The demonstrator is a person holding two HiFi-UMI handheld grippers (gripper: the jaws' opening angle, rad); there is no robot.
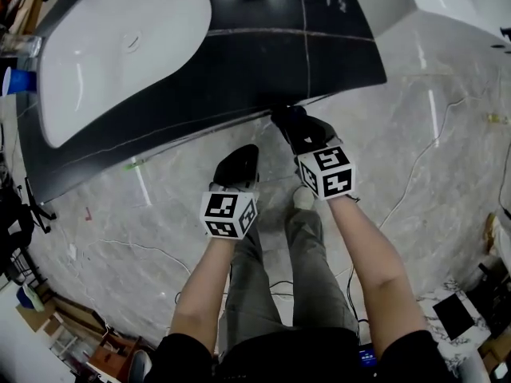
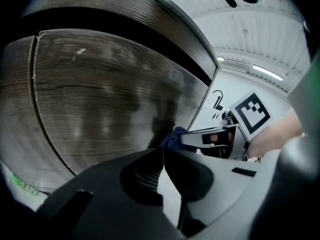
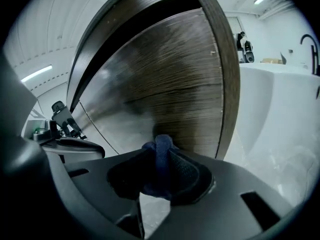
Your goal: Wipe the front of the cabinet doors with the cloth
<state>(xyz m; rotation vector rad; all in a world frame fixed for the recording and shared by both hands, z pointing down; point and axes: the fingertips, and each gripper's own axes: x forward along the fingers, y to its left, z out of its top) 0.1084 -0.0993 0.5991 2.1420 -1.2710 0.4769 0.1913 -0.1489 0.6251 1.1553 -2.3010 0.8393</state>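
Observation:
The dark wood cabinet door (image 2: 100,94) fills the left gripper view and also stands close ahead in the right gripper view (image 3: 165,84). My right gripper (image 3: 159,176) is shut on a bunched dark blue cloth (image 3: 157,159), whose tip sits at or just short of the door's lower part. From the left gripper view the cloth (image 2: 174,135) pokes out of the right gripper beside the door. My left gripper (image 2: 162,171) is shut with nothing in it, a little back from the door. In the head view the right gripper (image 1: 291,122) reaches the cabinet's base and the left gripper (image 1: 238,164) trails behind it.
A white sink (image 1: 120,46) sits in the dark countertop (image 1: 271,46) above the doors. Marble floor (image 1: 415,134) with thin cables lies all around. The person's legs (image 1: 295,262) stand below the grippers. A blue cup (image 1: 17,80) and clutter line the left edge.

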